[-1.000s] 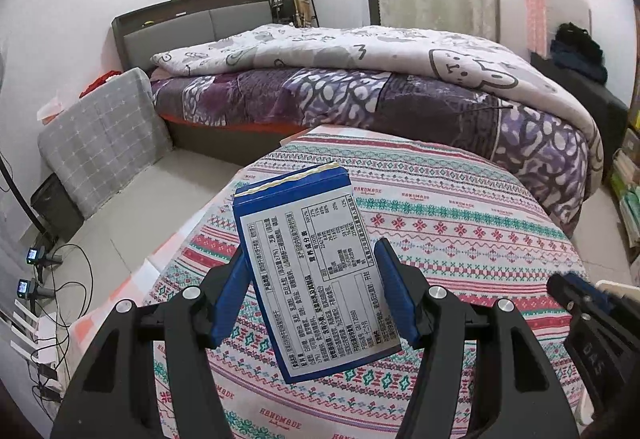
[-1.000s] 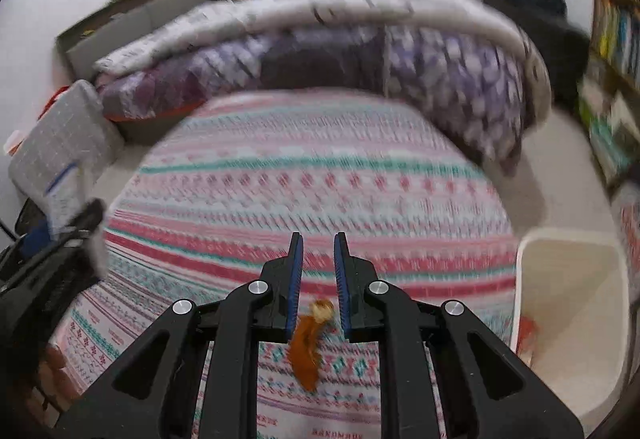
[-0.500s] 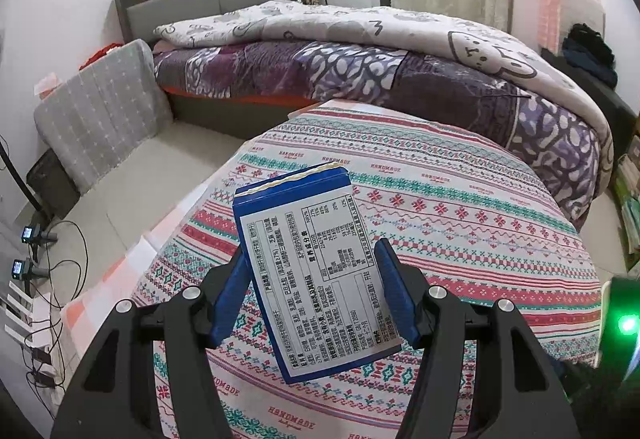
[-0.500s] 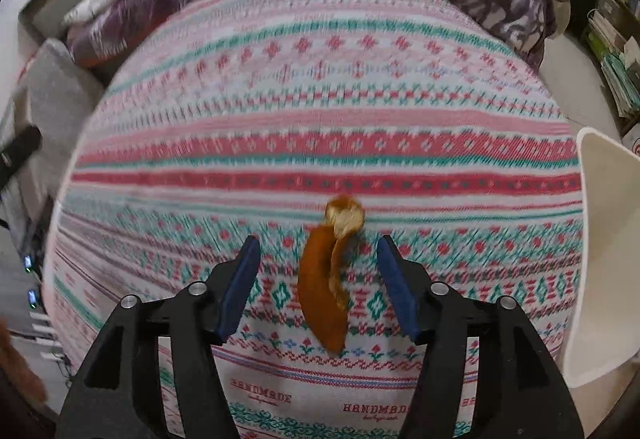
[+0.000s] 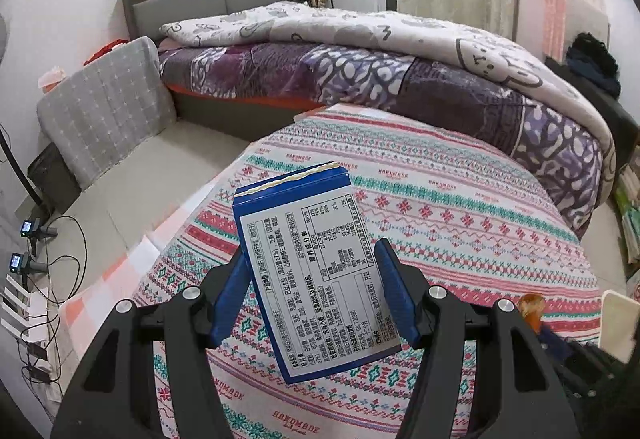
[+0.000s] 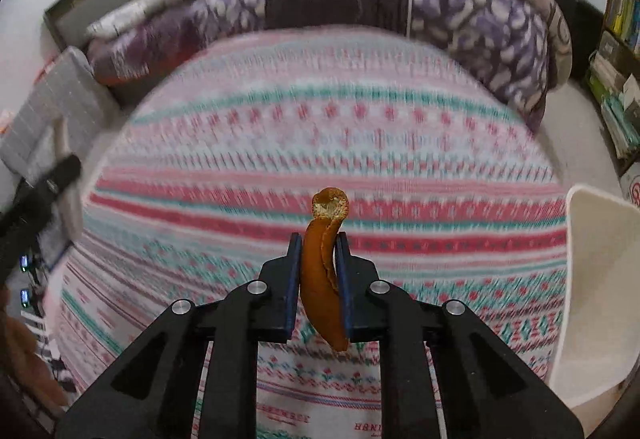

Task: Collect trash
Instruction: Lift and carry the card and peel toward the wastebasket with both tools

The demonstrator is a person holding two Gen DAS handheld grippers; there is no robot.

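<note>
The white bin stands at the right edge of the tabletop; what is in it cannot be seen. The left hand-held gripper squeezes a flat blue box with printed words, held above the stripy cloth. The right hand-held gripper pinches a curly orange peel. The right view is blurry; only the left view shows the box label.

Matt black plastic with bright metal screws is forming the left gripper, which is pinching a smooth printed cardboard box, while the right gripper is squeezing a dry, leathery orange peel above the woven patterned cloth, beside a smooth white plastic bin.
</note>
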